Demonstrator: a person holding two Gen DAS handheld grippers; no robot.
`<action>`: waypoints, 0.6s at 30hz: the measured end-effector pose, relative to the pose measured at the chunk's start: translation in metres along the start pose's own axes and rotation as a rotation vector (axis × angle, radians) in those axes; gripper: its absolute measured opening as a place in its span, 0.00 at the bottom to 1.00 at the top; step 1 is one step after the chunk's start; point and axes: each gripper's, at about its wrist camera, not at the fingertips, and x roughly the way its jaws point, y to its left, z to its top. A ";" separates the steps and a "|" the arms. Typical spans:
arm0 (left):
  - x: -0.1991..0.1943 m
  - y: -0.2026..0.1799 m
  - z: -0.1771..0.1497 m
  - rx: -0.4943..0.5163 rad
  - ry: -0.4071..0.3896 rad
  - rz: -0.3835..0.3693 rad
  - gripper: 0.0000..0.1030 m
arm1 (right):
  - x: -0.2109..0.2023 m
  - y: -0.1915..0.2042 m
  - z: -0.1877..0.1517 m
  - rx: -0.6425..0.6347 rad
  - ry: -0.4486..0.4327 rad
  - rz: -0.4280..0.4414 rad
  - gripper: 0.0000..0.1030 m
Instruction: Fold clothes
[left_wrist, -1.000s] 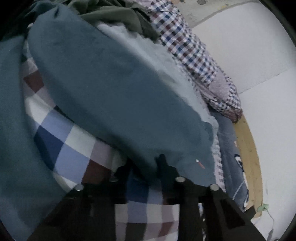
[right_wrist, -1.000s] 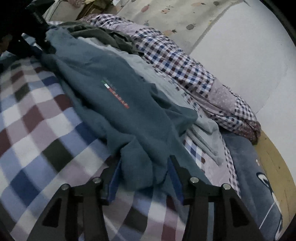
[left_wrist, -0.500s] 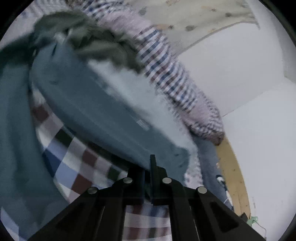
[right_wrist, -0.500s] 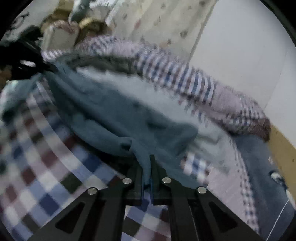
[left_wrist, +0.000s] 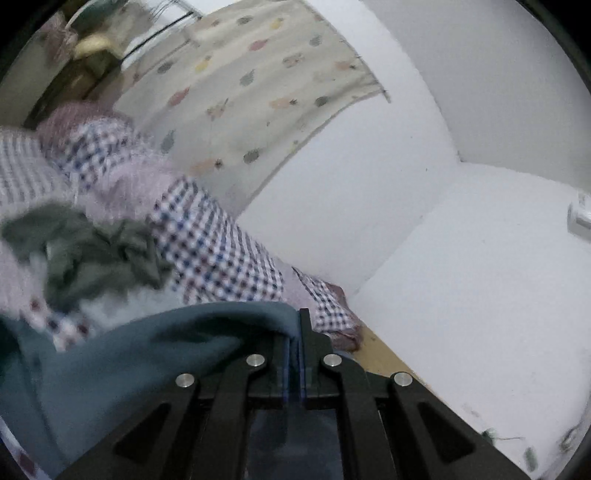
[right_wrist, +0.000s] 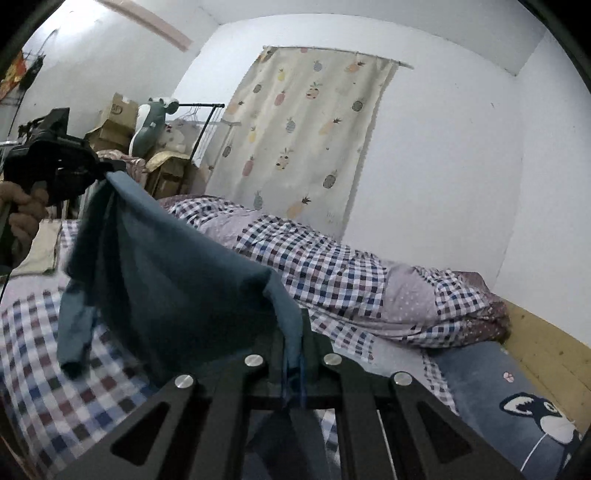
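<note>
Both sets of jaws are pinched closed on one edge of the teal-blue cotton garment (right_wrist: 173, 273), right gripper (right_wrist: 293, 354) near, left gripper (right_wrist: 107, 170) opposite, stretching it above the checked bed blanket (right_wrist: 48, 373). The thin pinch could slip, I judge, dropping a corner.

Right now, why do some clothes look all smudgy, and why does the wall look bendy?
In the left wrist view the green garment and checked quilt are smeared by motion blur, while the left gripper stays sharp. In the right wrist view the teal shirt looks mostly crisp; its hanging sleeve is blurred. Both fisheye lenses curve the white wall, with dark corners.
</note>
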 end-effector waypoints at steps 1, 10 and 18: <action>0.014 0.002 0.007 0.020 0.020 0.028 0.02 | 0.018 -0.005 0.006 0.009 0.021 -0.008 0.03; 0.187 0.104 0.014 0.054 0.373 0.433 0.55 | 0.186 -0.060 -0.015 0.292 0.359 -0.252 0.49; 0.103 0.122 -0.074 0.285 0.513 0.513 0.88 | 0.108 -0.022 -0.079 0.401 0.305 -0.060 0.79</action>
